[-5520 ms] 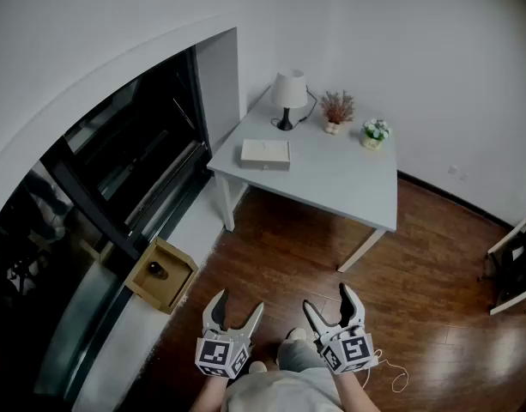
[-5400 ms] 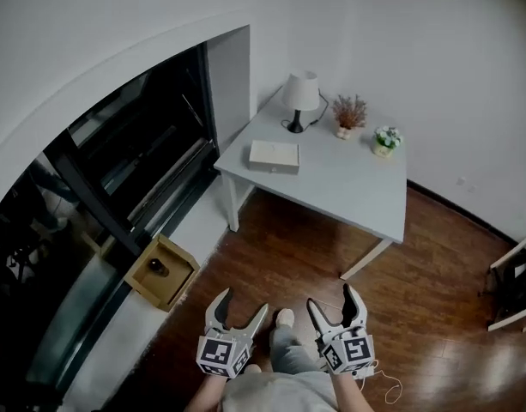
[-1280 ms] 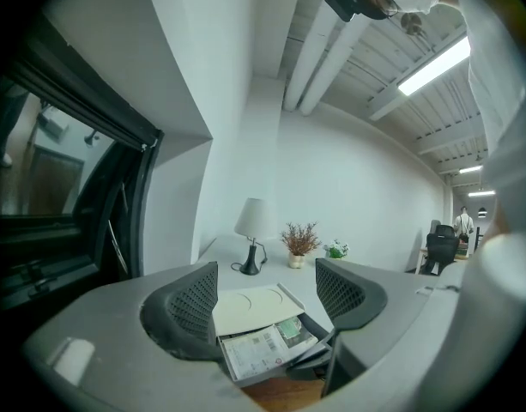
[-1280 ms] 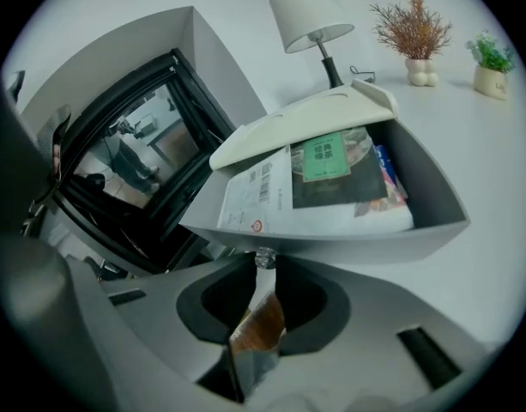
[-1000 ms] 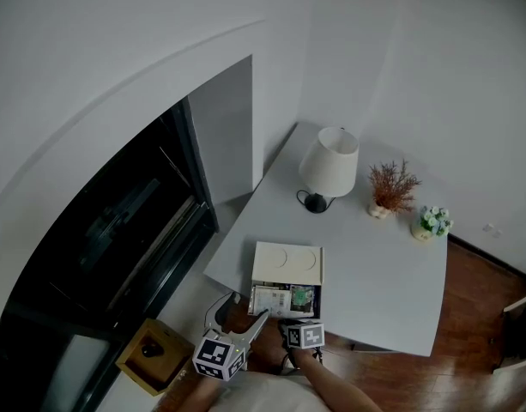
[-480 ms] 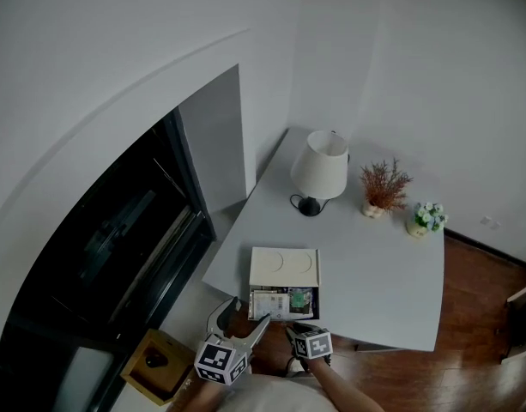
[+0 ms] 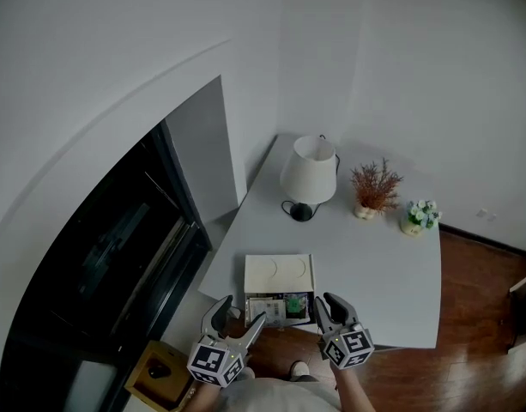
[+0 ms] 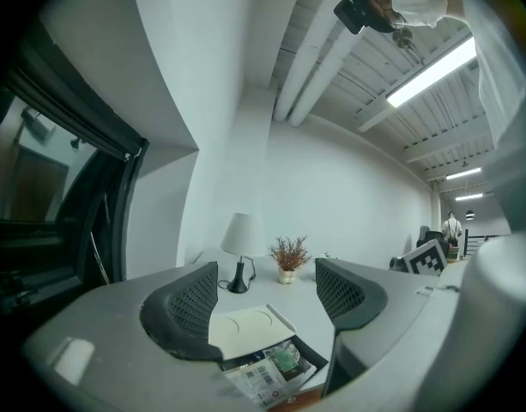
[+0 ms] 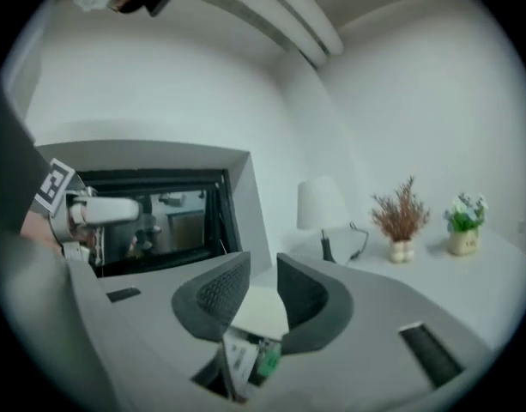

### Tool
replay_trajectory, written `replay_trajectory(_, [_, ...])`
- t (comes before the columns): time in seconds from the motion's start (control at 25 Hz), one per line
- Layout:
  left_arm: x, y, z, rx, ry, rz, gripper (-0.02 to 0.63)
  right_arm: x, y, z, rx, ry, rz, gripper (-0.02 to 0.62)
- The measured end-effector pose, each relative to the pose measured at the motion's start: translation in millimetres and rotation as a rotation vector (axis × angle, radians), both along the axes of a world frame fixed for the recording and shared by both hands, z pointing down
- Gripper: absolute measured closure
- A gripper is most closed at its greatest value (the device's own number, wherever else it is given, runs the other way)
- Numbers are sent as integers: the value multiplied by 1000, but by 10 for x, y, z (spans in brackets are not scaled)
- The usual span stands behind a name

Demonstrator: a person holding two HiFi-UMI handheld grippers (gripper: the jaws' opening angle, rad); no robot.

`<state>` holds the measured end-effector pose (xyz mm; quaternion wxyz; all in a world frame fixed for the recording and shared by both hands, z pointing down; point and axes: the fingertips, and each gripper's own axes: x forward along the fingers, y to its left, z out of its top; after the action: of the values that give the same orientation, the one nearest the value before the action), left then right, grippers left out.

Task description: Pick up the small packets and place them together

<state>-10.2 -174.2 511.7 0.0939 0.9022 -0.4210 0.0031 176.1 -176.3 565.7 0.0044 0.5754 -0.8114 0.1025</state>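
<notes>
Head view: the right claw (image 7: 329, 309) has risen at the bench (image 7: 383, 273) edge, level with the packets (image 7: 280, 307) lying in their open box (image 7: 278, 273); the left claw (image 7: 238, 318) hovers alongside. Left gripper view: released wide, empty. Right gripper view: jaws have just been opening, narrowly apart, nothing between them, so picking can probably begin.

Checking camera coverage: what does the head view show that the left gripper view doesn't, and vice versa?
Head view only: the wooden box on the floor by the window, with a dark object inside. Left gripper view only: the ceiling strip lights and a person standing far off at the right. Both: the table lamp, the dried plant, the white box and the packets in the dark tray at its near side.
</notes>
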Motion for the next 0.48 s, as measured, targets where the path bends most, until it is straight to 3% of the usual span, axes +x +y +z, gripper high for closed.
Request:
replay_trajectory(0.12, [-61,-40,-105,32,-10,-21,265,-21,13,-521,158,31,-26,485])
replay_trajectory(0.28, [-147,-75,-211,79,-45,-50,265,-77,62,-876,254,109,-20,475])
replay_trajectory(0.36, [-173,-76,-240,95,-63,-58,265,-113,86,-965,282,117,-22,370])
replay_trajectory(0.44, [-197,-71,-249,111,-73,-70,265,-123,101,-1014,307,116,-19,366])
replay_trajectory(0.48, [-208,-69,-259,122,-76,-78,265,-116,102,-1035,318,118,-12,301])
